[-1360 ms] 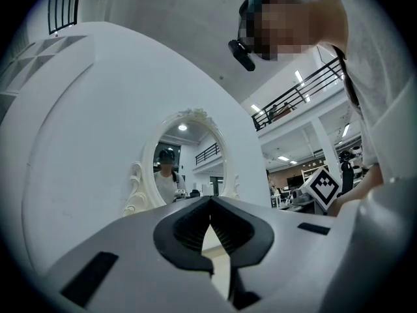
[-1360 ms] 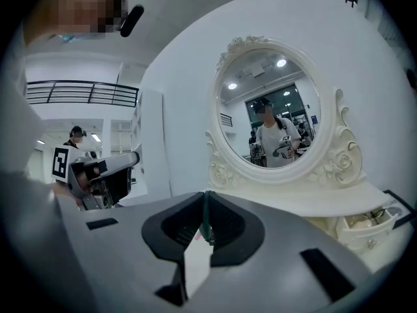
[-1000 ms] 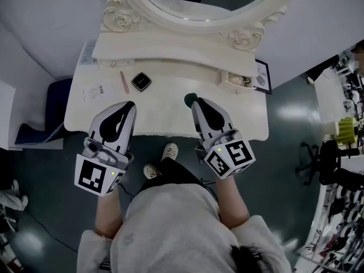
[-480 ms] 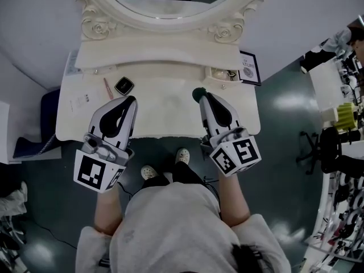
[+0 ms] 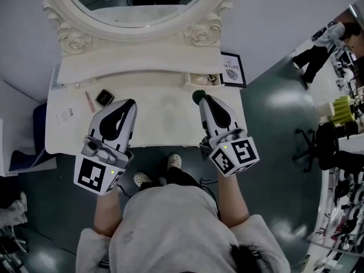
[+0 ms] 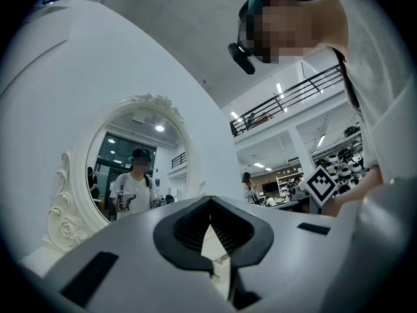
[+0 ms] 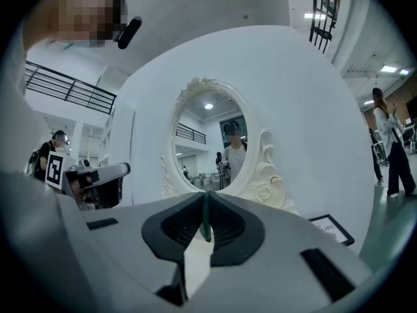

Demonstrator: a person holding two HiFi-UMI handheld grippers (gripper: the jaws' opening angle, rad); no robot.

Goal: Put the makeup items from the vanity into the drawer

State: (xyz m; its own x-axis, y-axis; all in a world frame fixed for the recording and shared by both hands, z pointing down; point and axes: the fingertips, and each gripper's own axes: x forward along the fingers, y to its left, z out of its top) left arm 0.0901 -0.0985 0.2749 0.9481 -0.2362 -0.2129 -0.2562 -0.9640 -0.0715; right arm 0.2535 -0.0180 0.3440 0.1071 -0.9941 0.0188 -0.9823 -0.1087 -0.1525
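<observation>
— Since my right claw [image 5: 200,100] is clamped shut on the flat, dark green round makeup piece [image 7: 206,222], pinched across its flat faces, tell me where the drawer sits from the oval mirror in its carved cream frame [image 5: 139,4].

— At the mirror's foot, under its right side. The small cream drawer [image 5: 196,87] is pulled open, and your green piece hangs just short of it, on the side away from the mirror. I judge a short push toward the mirror puts it over the opening.

— And my left claw [image 5: 131,103]?

— Closed, with nothing in it, over the cream tabletop [image 5: 165,121] below the mirror's left half. The black square compact [image 5: 104,98] and the thin pink stick [image 5: 89,102] lie further left. The stick's long axis points roughly toward the mirror. Your left claw is the nearer one for both.
</observation>
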